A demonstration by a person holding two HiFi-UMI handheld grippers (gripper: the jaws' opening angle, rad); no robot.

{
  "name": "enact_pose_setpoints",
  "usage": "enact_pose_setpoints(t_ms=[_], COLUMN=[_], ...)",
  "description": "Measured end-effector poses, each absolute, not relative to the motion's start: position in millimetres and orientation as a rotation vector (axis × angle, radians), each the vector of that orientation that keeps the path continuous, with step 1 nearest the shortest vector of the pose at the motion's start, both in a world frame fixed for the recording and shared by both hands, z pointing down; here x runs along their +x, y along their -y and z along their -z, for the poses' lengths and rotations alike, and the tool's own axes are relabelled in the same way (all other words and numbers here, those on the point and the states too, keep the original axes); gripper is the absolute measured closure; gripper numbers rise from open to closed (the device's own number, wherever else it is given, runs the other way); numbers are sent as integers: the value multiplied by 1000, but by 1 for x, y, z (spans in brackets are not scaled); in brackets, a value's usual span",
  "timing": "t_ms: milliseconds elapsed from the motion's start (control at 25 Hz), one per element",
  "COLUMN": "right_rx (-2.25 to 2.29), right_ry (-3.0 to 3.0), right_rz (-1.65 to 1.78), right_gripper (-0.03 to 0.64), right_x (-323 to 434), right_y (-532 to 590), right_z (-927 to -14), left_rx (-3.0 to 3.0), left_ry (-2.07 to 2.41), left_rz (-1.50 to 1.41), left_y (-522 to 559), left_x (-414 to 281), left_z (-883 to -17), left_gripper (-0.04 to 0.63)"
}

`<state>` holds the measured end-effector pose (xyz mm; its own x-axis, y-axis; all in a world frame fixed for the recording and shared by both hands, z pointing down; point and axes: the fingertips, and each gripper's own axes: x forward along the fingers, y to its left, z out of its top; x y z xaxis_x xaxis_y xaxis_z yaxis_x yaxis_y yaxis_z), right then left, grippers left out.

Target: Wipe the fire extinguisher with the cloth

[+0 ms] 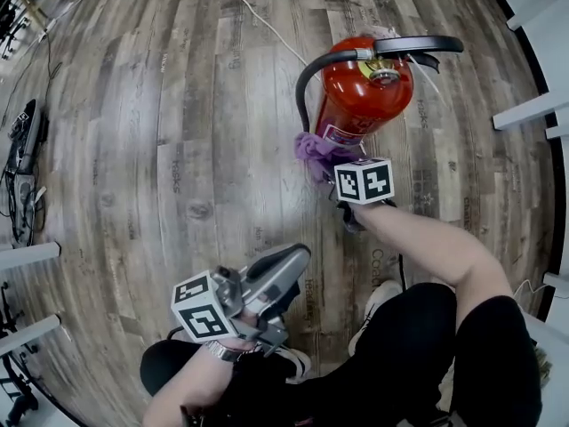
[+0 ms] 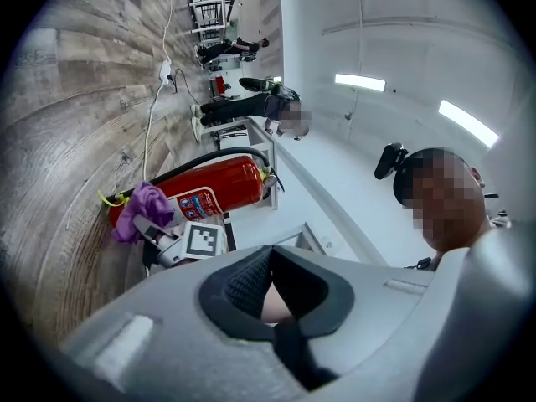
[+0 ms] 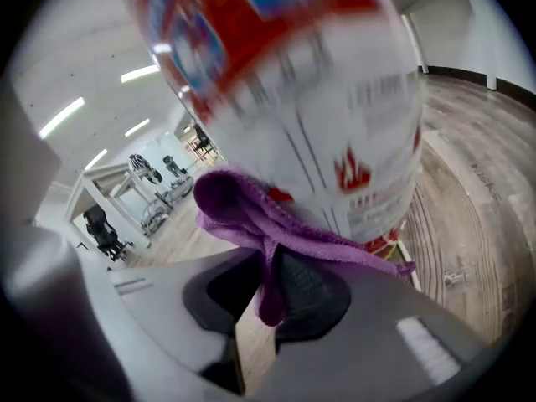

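Observation:
A red fire extinguisher (image 1: 364, 87) with a black hose and handle stands upright on the wood floor. My right gripper (image 1: 327, 165) is shut on a purple cloth (image 1: 311, 149), which is pressed against the lower left side of the cylinder. In the right gripper view the cloth (image 3: 251, 216) hangs between the pads of the right gripper (image 3: 272, 262), against the label of the extinguisher (image 3: 318, 99). The left gripper view shows the extinguisher (image 2: 209, 189), the cloth (image 2: 138, 212) and the right gripper (image 2: 163, 233) from the side. My left gripper (image 1: 293, 261) (image 2: 270, 254) is shut and empty, near the person's lap.
Cables and gear (image 1: 22, 149) lie along the left edge of the floor. A white cable runs down from the top. White furniture legs (image 1: 533, 109) stand at the right. The person's black-clad legs (image 1: 418, 327) and a shoe (image 1: 382, 296) fill the lower right.

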<state>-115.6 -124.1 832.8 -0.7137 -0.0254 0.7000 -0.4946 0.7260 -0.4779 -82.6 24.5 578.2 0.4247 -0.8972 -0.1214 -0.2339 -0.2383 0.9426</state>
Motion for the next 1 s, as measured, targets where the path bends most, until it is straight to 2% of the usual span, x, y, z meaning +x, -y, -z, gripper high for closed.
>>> enact_pose_setpoints(t_ms=[440, 760, 1000], right_rx=[240, 239, 141], right_ry=[2747, 2833, 2847], right_rz=[-1046, -1023, -954], right_gripper=[560, 560, 560], right_x=[-116, -104, -95], right_y=[135, 144, 122], right_z=[-573, -533, -521], left_rx=[1769, 1814, 1977], left_ry=[930, 991, 1226], left_rz=[863, 883, 833], left_y=[-3, 11, 31], left_x=[-59, -66, -105], left_z=[-570, -555, -519], left_gripper=[598, 598, 598])
